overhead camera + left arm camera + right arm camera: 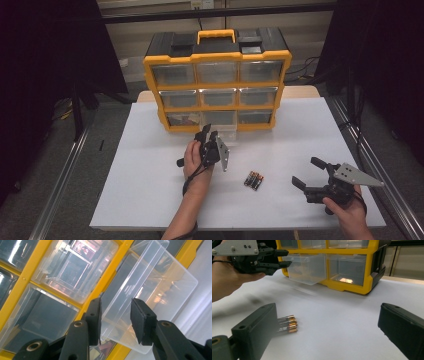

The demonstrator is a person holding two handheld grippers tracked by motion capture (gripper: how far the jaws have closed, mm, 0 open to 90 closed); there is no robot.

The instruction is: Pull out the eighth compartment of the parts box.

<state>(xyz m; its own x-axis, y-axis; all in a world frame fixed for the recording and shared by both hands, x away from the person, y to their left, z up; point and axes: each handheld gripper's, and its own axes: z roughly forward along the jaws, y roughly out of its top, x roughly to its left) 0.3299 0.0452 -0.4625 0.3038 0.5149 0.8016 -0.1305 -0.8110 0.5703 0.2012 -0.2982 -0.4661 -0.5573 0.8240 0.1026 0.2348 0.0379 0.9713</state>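
From my left tool's view, the pulled-out clear drawer runs off the top of the frame; whether my pads touch its wall I cannot tell. From my right tool's view, one black jaw hides the batteries' left ends

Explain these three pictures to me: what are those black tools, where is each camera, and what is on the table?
A person holds hand-held tongs in each hand. One camera looks down from above; one rides on each tool. The left tongs straddle the wall of a clear drawer pulled partway out of the yellow organiser; whether they pinch it I cannot tell. The right tongs stand open, holding nothing, aimed toward the batteries lying on the white table.
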